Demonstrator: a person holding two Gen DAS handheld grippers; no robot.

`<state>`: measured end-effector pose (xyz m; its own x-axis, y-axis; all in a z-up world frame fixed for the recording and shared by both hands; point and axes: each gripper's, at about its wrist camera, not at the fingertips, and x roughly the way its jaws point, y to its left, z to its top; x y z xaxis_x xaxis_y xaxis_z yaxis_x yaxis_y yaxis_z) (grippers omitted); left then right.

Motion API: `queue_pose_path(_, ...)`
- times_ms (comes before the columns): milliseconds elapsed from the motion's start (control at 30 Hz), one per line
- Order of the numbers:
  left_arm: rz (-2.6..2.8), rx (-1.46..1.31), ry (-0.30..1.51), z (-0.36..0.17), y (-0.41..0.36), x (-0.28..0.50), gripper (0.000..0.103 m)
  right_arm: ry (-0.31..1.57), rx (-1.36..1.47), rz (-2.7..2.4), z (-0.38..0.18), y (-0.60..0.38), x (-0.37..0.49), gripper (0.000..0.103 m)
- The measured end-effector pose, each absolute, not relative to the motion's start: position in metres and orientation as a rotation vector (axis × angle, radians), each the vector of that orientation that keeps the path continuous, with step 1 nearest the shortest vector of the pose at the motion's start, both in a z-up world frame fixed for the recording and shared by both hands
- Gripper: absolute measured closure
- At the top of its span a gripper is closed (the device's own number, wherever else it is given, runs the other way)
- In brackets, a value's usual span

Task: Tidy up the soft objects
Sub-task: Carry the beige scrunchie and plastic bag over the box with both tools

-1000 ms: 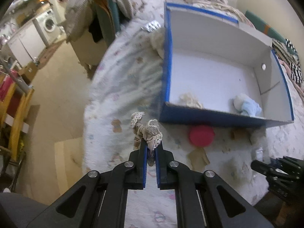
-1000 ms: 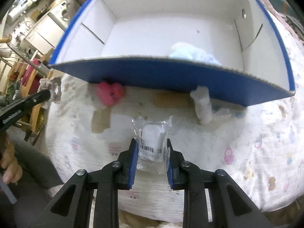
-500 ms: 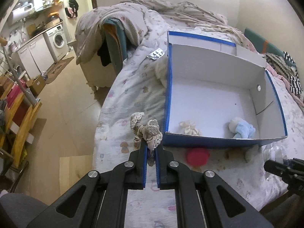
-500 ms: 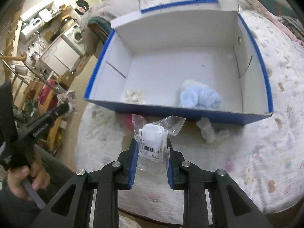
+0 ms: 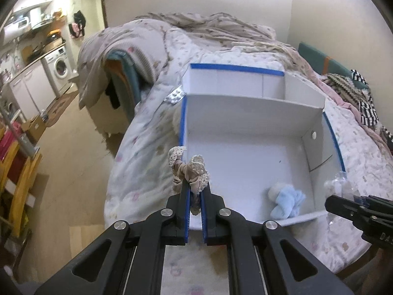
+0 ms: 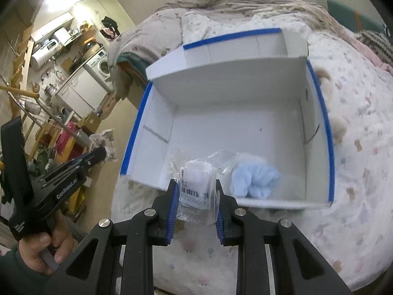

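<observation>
My left tool (image 5: 195, 194) pinched a lace scrunchie (image 5: 190, 172) nearly shut; my right tool (image 6: 195, 191) gripped a bagged pad (image 6: 196, 184) — only its view showed my hand (image 6: 46, 248).

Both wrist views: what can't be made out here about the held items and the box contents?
- Bagged item, right wrist view: white contents unidentifiable through the crinkled plastic; label print too small.
- Cream item in the box, right wrist view: partly behind the bag; in the left wrist view the left gripper and scrunchie hide it.
- Right gripper, left wrist view: cut off by the edge.
- Blue plush: shape unclear.
</observation>
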<state>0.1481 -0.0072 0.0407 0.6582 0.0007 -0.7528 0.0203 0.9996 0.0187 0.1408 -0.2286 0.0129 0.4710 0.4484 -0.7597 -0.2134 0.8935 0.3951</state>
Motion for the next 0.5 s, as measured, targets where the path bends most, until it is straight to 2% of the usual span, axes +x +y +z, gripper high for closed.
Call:
queue_pose_path(300, -0.056, 0.076, 0.838, 0.041, -0.034, 0.188, 0.096, 0.993, 0.276, 0.365, 0.012, -0.240, 0.181, 0.075)
queue_pose_path(500, -0.048, 0.061, 0.851, 0.016, -0.042, 0.208, 0.096, 1.002, 0.336, 0.282, -0.017, -0.253, 0.200, 0.075)
